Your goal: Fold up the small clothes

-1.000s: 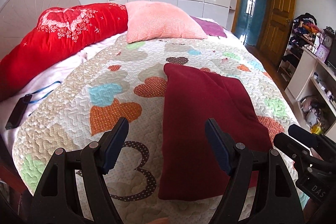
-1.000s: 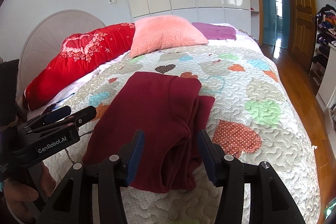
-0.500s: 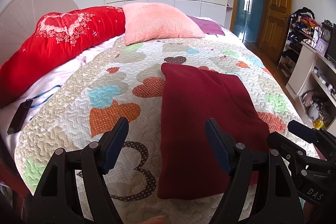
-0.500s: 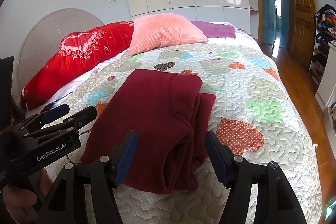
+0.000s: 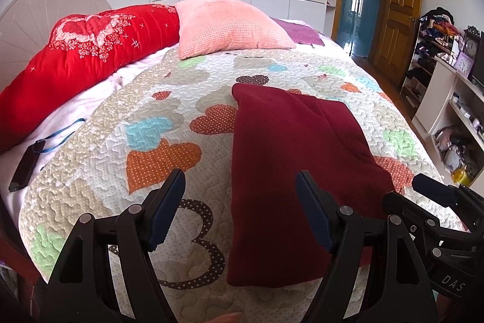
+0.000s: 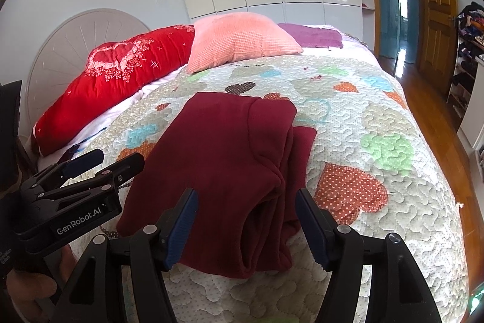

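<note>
A dark red garment (image 5: 290, 171) lies folded lengthwise on the heart-patterned quilt (image 5: 157, 123). In the right wrist view it (image 6: 224, 159) shows layered folds along its right side. My left gripper (image 5: 240, 196) is open and empty, above the garment's near left edge. My right gripper (image 6: 246, 211) is open and empty, just above the garment's near end. Each gripper shows at the edge of the other's view: the right gripper (image 5: 435, 202) at the right of the left wrist view, the left gripper (image 6: 90, 165) at the left of the right wrist view.
A red bolster (image 5: 75, 56), a pink pillow (image 5: 227, 26) and a purple cloth (image 5: 299, 31) lie at the bed's head. A black phone with a blue strap (image 5: 24, 165) lies at the left edge. Shelves (image 5: 453, 99) and a wooden door (image 5: 396, 14) stand on the right.
Both grippers have drawn back slightly from the garment and stay open. The right gripper's jaws have opened wider. The garment has not moved.
</note>
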A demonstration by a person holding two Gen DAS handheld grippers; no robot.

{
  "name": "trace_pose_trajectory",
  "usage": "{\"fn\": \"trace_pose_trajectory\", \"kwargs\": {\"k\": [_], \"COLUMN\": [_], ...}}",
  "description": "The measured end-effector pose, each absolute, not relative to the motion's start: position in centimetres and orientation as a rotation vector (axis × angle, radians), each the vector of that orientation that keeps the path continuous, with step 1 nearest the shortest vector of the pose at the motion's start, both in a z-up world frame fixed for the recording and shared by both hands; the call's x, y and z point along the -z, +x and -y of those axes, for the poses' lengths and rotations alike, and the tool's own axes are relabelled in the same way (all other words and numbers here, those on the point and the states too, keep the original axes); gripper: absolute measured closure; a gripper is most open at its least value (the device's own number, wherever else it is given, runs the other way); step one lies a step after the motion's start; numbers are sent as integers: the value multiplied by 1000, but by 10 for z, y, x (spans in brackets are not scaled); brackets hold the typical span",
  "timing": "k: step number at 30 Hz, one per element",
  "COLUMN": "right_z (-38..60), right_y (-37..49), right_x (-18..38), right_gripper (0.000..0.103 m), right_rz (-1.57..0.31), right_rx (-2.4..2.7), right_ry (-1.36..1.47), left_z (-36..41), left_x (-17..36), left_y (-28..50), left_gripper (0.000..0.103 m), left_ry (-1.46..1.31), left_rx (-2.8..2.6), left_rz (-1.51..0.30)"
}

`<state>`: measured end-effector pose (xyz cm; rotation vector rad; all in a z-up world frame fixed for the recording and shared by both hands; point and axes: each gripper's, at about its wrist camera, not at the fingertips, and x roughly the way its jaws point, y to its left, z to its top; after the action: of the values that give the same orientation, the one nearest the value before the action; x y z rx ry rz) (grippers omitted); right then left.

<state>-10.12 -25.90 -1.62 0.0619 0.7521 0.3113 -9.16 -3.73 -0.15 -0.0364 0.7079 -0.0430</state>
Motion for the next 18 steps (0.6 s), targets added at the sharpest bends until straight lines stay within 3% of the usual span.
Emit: {"fn": "trace_pose_trajectory", "kwargs": {"k": [18], "right_z": [255], "right_y": [-96], "right_x": [25], "right_gripper": [39], "right_rz": [-780], "right_rx": [-321], "right_ry": [66], "left_z": [38], "left_x": [11], "left_y": [-87], "left_gripper": [27], "left_ry": [-27], "left_rx": [40], "left_rz": [-731]}}
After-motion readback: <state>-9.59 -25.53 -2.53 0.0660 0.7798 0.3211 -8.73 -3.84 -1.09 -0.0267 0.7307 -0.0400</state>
